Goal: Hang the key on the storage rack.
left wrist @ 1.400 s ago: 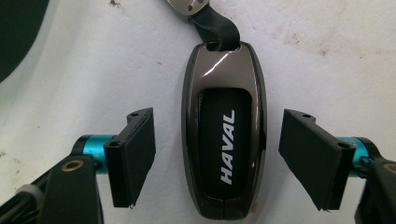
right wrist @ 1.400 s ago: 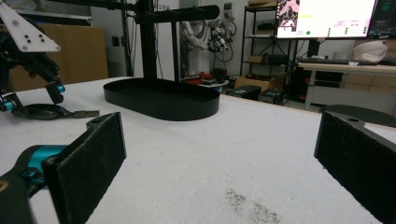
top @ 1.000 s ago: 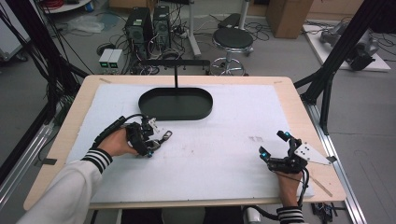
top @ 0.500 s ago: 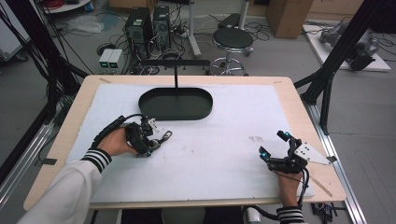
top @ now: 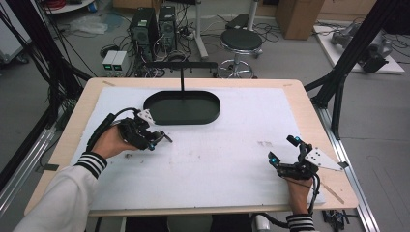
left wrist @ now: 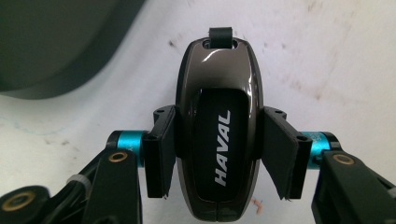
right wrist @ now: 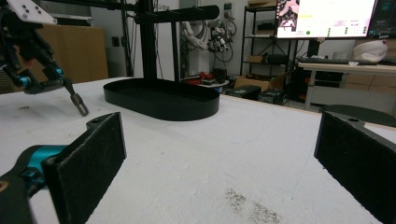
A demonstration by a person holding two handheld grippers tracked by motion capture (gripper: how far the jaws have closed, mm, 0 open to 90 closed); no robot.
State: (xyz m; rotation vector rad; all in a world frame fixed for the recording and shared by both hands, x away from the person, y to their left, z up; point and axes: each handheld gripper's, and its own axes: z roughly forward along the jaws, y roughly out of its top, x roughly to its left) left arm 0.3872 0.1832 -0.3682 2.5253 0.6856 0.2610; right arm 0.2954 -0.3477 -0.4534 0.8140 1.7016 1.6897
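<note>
- The left gripper [top: 157, 140] is clamped on a dark, glossy car key [left wrist: 218, 135] marked HAVAL; its jaws have just been closing, and both pads now press the key's sides.
- In the high view the key [top: 163, 137] pokes out of the jaws towards the middle of the table, held off the mat, just in front of the near rim of the black tray [top: 203, 116].
- In the right gripper view the same key [right wrist: 79, 103] hangs tip-down, clear of the mat.
- The right gripper [top: 285, 151] sits near the table's right front corner, well apart from the left one; its jaws stand wide with nothing between them.
- The table [top: 309, 104] is pale wood, covered almost edge to edge by a white mat [top: 217, 159] that carries faint grey scuffs and small dark specks.
- The black tray is oval and shallow, with a thin black stand [top: 182, 77] rising from its far side and ending in a crossbar.
- Behind the table, on a grey floor, are computer towers [top: 154, 26], loose cables and a round stool [top: 240, 41].
- Black frame struts [top: 348, 63] lean at both sides of the table.
- The right gripper view shows shelves and a lit monitor [right wrist: 324, 17] across the room.
</note>
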